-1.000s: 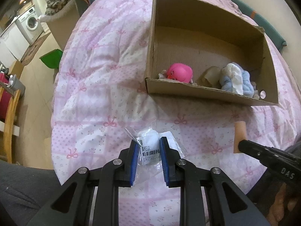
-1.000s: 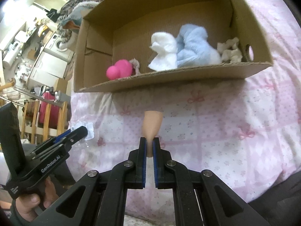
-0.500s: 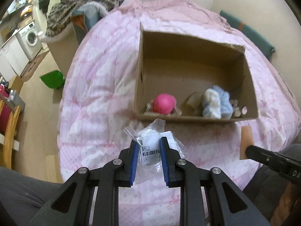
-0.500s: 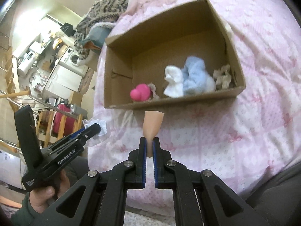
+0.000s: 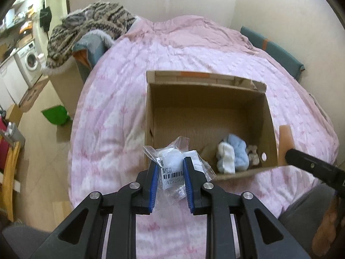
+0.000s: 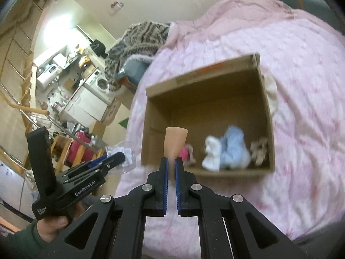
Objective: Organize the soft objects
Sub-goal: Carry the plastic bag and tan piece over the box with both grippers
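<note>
My left gripper (image 5: 170,161) is shut on a clear plastic bag with a white soft item and a barcode label (image 5: 172,164), held in the air just before the near wall of the open cardboard box (image 5: 215,79). My right gripper (image 6: 171,161) is shut on a flat tan, skin-coloured soft piece (image 6: 175,138), also raised in front of the box (image 6: 262,108). Inside the box lie a white fluffy item (image 6: 212,156), a light-blue fluffy item (image 6: 235,149), a small beige item (image 6: 259,150) and a pink toy (image 6: 185,152), partly hidden behind the tan piece.
The box rests on a bed with a pink patterned quilt (image 5: 120,99). A striped blanket pile (image 5: 90,26) lies at the bed's far left corner. A green bin (image 5: 55,114) stands on the wooden floor at left, beside a washing machine (image 5: 30,58). A teal cushion (image 5: 278,51) lines the right wall.
Both grippers have risen with their items still held. The view has tilted up, so the box looks smaller and lower and more of the room shows.
</note>
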The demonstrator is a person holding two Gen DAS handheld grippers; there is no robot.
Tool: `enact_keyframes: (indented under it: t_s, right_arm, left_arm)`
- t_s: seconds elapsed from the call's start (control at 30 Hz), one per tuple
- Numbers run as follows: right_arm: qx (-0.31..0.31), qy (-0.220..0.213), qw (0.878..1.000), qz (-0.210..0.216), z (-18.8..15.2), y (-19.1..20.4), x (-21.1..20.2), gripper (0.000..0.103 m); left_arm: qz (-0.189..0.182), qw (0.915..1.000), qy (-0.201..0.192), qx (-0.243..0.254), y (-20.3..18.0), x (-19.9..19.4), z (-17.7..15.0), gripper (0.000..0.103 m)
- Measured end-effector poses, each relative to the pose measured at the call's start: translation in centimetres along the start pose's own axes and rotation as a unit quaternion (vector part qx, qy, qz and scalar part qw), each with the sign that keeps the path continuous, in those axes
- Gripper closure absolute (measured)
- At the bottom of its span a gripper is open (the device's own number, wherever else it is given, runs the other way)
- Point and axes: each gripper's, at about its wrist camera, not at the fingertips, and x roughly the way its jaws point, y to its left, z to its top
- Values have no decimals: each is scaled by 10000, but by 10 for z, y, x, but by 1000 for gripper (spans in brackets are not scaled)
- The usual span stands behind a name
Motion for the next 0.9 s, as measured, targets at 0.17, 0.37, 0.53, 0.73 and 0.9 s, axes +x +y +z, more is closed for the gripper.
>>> enact_keyframes:
  t_s: [0.17,0.37,0.53,0.73,0.9]
  right_arm:
    - [-116,-27,9998,-161,18,-9,20,95]
    - [66,188,9993,-318,19,-32,54,95]
    - [190,483,9981,-325,10,-43,75,95]
    - [154,691,9971,-273,6,-44,86,95]
    - [64,732,9970,-239,6,-39,92,95]
  left_arm:
    - [62,9998,56,178,-3,24,15,83]
    - [-22,9994,95,320,-8,57,17,83]
    - [-176,9987,328,349,-15,81,3,83]
    - [-367,9980,398,323,-16,91,1,83]
    - [-324,9966,706,259,-13,104,-1,83]
